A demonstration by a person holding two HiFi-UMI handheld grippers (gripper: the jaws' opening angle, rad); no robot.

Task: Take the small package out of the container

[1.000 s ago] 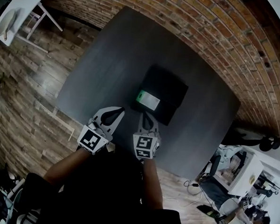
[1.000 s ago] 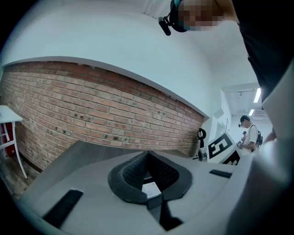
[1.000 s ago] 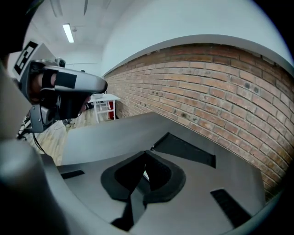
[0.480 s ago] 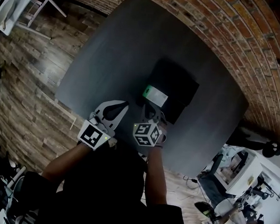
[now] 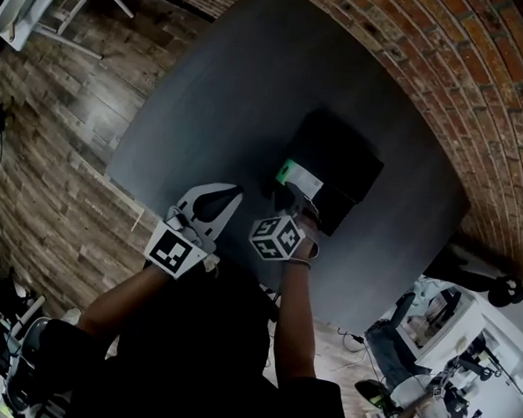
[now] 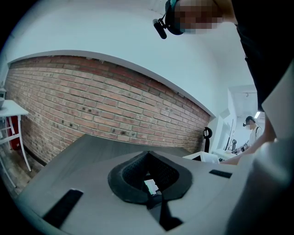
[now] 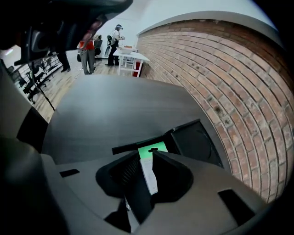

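Note:
A black container (image 5: 342,163) stands on the dark grey table (image 5: 233,96). The small package (image 5: 297,175), green at one end and white at the other, lies at the container's near edge. My right gripper (image 5: 297,198) points steeply down at it. Its jaws have just been opening. In the right gripper view the package (image 7: 152,148) shows in the narrow gap at the right gripper (image 7: 149,157) tips, beside the container (image 7: 195,142), and the pads do not press on it. My left gripper (image 5: 235,191) hovers over the table's near edge with its jaws together and nothing in them, as the left gripper (image 6: 147,154) view also shows.
A brick wall (image 5: 446,74) runs along the table's far side. Wooden floor (image 5: 45,137) lies to the left, with a white side table (image 5: 44,0) at the top left. Desks with equipment (image 5: 430,346) stand at the lower right. People stand far off (image 7: 87,53).
My right gripper has sunk and tipped down onto the package's near end, rolling its marker cube over, and its jaws have parted. The left gripper has hardly shifted.

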